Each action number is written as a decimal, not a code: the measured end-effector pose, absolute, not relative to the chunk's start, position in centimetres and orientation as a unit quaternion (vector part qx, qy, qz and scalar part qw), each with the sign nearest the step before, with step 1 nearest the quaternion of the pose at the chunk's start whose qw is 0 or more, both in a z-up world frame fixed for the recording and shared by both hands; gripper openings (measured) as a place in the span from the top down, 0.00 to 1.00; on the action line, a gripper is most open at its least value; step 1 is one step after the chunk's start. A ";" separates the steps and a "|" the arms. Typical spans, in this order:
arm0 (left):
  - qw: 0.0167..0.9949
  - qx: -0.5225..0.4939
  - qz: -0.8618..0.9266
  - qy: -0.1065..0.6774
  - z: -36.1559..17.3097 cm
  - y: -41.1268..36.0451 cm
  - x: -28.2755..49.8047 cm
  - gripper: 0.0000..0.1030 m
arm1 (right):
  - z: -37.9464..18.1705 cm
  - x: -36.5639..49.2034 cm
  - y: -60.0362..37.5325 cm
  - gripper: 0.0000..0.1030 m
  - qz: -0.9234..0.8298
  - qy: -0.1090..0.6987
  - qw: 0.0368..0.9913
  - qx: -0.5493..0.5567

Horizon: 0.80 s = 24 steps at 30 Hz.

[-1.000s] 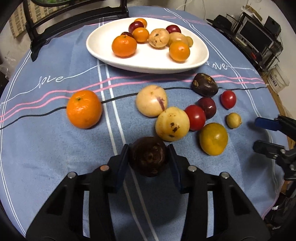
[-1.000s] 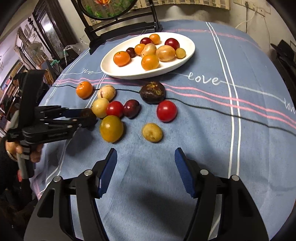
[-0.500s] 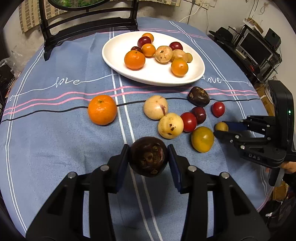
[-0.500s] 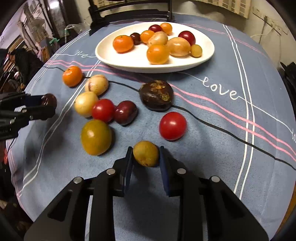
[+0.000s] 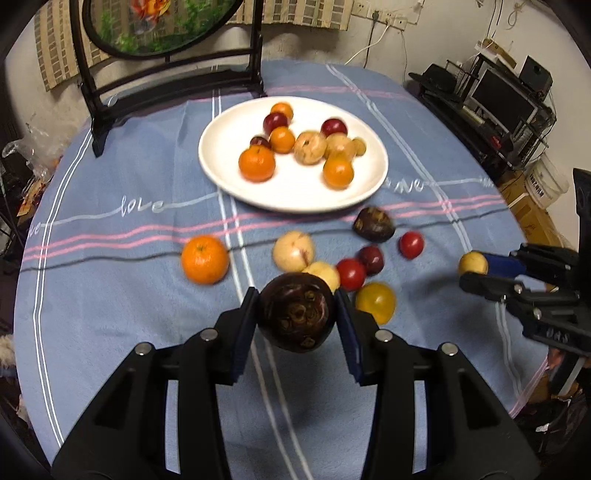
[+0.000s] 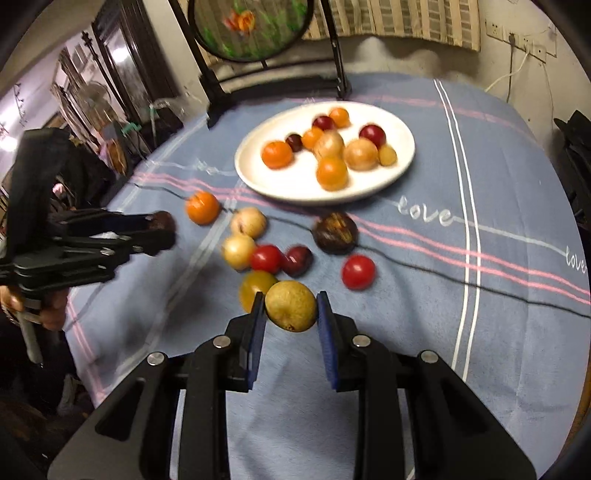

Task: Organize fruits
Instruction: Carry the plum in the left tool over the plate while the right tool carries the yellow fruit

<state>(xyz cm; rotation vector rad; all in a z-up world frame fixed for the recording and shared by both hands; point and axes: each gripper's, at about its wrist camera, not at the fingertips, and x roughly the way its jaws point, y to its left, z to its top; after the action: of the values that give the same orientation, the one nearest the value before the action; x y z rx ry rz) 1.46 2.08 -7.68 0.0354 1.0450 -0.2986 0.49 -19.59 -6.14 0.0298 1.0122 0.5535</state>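
My left gripper [image 5: 297, 315] is shut on a dark purple mangosteen [image 5: 295, 312] and holds it above the blue cloth. My right gripper [image 6: 290, 312] is shut on a small yellow-green fruit [image 6: 290, 305], also lifted off the table. A white plate [image 5: 295, 192] at the back carries several oranges, plums and pale fruits. Loose on the cloth lie an orange [image 5: 205, 259], two pale fruits [image 5: 293, 250], red tomatoes [image 6: 358, 272], a plum [image 6: 298, 260], a yellow fruit [image 5: 375, 301] and another dark mangosteen [image 6: 335, 232]. Each gripper shows in the other's view, the right gripper [image 5: 472, 268] and the left gripper [image 6: 162, 230].
A black wooden stand with a round painted screen [image 5: 162, 26] rises at the table's far edge. Shelves with electronics [image 5: 502, 103] stand beyond the right side. A hand [image 6: 51, 308] grips the left tool's handle at the table's left edge.
My right gripper came down, shut on the small yellow-green fruit and lifted it. My left gripper rose with the mangosteen, and the fruits on the cloth look farther away.
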 end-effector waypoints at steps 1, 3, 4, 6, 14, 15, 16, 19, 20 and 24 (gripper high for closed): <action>0.858 0.016 -0.142 0.494 -7.2 1.9 1.8 0.59 | -5.6 0.7 -19.4 0.73 0.264 0.471 0.842 0.017; 0.864 0.019 -0.139 0.483 -5.9 1.4 2.5 0.59 | -3.9 1.4 -19.1 0.73 0.272 0.453 0.849 0.025; 0.867 0.022 -0.137 0.478 -5.3 1.2 2.9 0.59 | -3.3 1.6 -19.1 0.73 0.274 0.444 0.853 0.026; 0.876 0.031 -0.134 0.462 -3.7 0.7 3.8 0.59 | -1.9 2.2 -19.0 0.73 0.278 0.430 0.858 0.030; 0.891 0.042 -0.135 0.432 -0.4 -1.0 6.2 0.59 | 1.3 5.8 -18.6 0.73 0.277 0.391 0.878 0.020; 0.890 0.042 -0.136 0.433 -0.4 -1.1 6.7 0.59 | 1.4 6.0 -18.7 0.73 0.275 0.390 0.879 0.018; 0.889 0.042 -0.136 0.435 -0.6 -1.3 7.1 0.59 | 1.3 6.5 -18.7 0.73 0.273 0.390 0.879 0.017; 0.886 0.043 -0.129 0.444 -1.4 -1.5 8.4 0.59 | 0.8 8.1 -18.5 0.73 0.270 0.393 0.879 0.014; 0.884 0.043 -0.128 0.447 -1.8 -1.5 8.7 0.59 | 0.6 8.7 -18.4 0.73 0.270 0.395 0.878 0.014; 0.876 0.042 -0.120 0.466 -3.5 -1.6 10.9 0.59 | -0.6 10.7 -18.3 0.73 0.267 0.405 0.874 0.015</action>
<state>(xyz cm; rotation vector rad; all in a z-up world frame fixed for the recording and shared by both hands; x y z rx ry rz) 10.89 -1.63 -3.52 0.0879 0.9727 -0.2498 10.75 -18.31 -0.57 0.0309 0.8454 0.5572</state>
